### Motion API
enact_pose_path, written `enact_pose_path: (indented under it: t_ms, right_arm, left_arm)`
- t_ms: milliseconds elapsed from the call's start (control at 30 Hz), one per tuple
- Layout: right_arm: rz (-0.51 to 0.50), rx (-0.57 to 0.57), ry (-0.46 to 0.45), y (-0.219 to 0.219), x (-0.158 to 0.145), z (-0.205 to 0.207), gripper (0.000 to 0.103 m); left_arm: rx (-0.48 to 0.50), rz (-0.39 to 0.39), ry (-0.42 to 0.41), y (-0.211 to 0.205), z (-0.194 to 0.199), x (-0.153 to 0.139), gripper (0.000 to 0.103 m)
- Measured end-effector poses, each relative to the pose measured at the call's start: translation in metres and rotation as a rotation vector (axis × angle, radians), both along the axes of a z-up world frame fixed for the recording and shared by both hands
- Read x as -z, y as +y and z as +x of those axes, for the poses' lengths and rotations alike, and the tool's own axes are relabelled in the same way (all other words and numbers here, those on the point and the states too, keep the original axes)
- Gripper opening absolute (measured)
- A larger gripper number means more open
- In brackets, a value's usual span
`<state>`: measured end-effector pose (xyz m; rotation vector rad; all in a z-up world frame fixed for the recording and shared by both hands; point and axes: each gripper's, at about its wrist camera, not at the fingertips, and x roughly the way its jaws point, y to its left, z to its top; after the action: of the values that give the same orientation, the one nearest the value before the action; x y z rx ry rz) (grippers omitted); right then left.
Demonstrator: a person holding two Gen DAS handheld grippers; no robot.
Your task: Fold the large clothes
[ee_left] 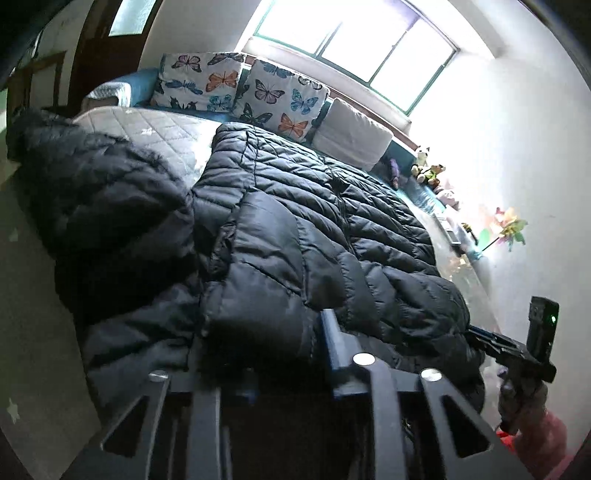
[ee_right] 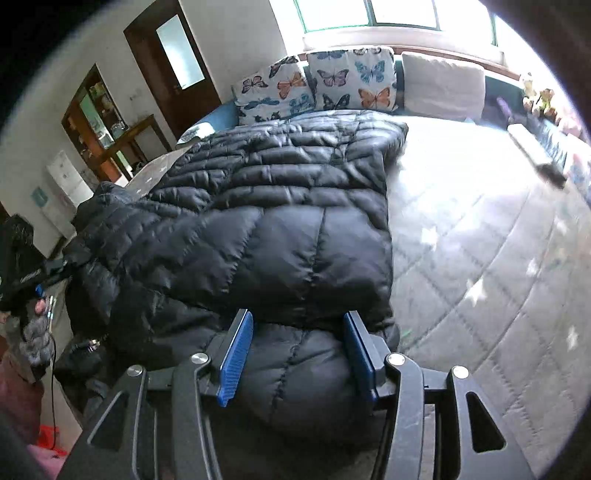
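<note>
While straddling the near hem of the black puffer jacket (ee_right: 280,229) on the bed (ee_right: 480,258), right gripper (ee_right: 297,350) jaws apart; left gripper (ee_left: 258,332) state unclear, half buried. Mid-fold seemingly; next, clamping and lifting toward the butterfly pillows (ee_right: 317,85)

The left wrist view sits low at the near edge of the bed (ee_left: 155,129), tilted, and looks along the left gripper (ee_left: 266,354) across the black puffer jacket (ee_left: 295,221) toward the window (ee_left: 354,40); the jacket lies right under the lens. The right wrist view looks from higher up, along the right gripper (ee_right: 297,354), down over the same jacket (ee_right: 280,221) toward the same wall. Both views share the jacket, the butterfly pillows (ee_left: 221,83) (ee_right: 332,85) and the window (ee_right: 369,13). Each view catches the other gripper at its edge.
</note>
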<state>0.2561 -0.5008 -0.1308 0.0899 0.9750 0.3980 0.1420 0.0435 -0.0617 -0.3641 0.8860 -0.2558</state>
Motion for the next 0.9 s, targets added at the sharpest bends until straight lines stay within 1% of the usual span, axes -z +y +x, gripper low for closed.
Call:
enact_pose_path:
  t_ms: [67,133,200,267,300,333,400,433,467,567,633,767,833,900]
  right_arm:
    - [-0.041,-0.018,-0.013,0.008,-0.003,-0.002,0.056]
    - [-0.069,-0.024,-0.029,0.013,-0.013,-0.002,0.056]
    - [-0.071,-0.023,-0.074,0.016,-0.027,-0.001,0.056]
    - [-0.071,-0.006,-0.112,0.016,-0.034,0.001,0.056]
    - [-0.069,-0.005,-0.113,0.018,-0.034,0.006,0.057]
    - [-0.066,-0.005,-0.099,0.021,-0.029,0.011,0.059]
    - [-0.069,-0.005,-0.049,0.026,-0.013,0.02,0.059]
    - [-0.081,-0.014,-0.029,0.026,-0.003,0.021,0.059]
    - [-0.11,-0.024,-0.029,0.031,0.004,0.022,0.059]
    - [-0.171,-0.036,-0.052,0.037,-0.003,0.017,0.059]
    - [-0.193,-0.036,-0.066,0.04,-0.013,0.015,0.06]
    - [-0.187,-0.055,-0.131,0.051,-0.033,0.01,0.059]
    - [-0.165,-0.071,-0.139,0.061,-0.035,0.012,0.06]
    - [-0.154,-0.101,-0.133,0.074,-0.032,0.015,0.06]
  left_arm:
    - [0.002,0.029,-0.036,-0.002,0.004,-0.009,0.021]
    - [-0.002,0.064,-0.06,-0.005,0.009,-0.017,0.021]
    - [-0.02,0.09,-0.044,-0.004,0.015,-0.017,0.021]
    - [-0.04,0.056,0.004,0.004,0.022,-0.006,0.022]
    - [-0.052,0.036,0.028,0.009,0.023,-0.001,0.024]
    - [-0.061,0.022,0.053,0.014,0.024,0.007,0.026]
    - [-0.069,-0.008,0.082,0.022,0.022,0.02,0.027]
    - [-0.069,-0.019,0.086,0.025,0.021,0.022,0.028]
    - [-0.068,-0.024,0.088,0.028,0.019,0.022,0.028]
    - [-0.081,-0.015,0.072,0.037,0.012,0.011,0.033]
    - [-0.097,-0.002,0.05,0.045,0.007,-0.002,0.033]
    - [-0.142,-0.006,-0.041,0.054,-0.004,-0.029,0.033]
    - [-0.15,0.012,-0.093,0.049,-0.005,-0.04,0.033]
    - [-0.126,0.024,-0.107,0.044,-0.002,-0.048,0.033]
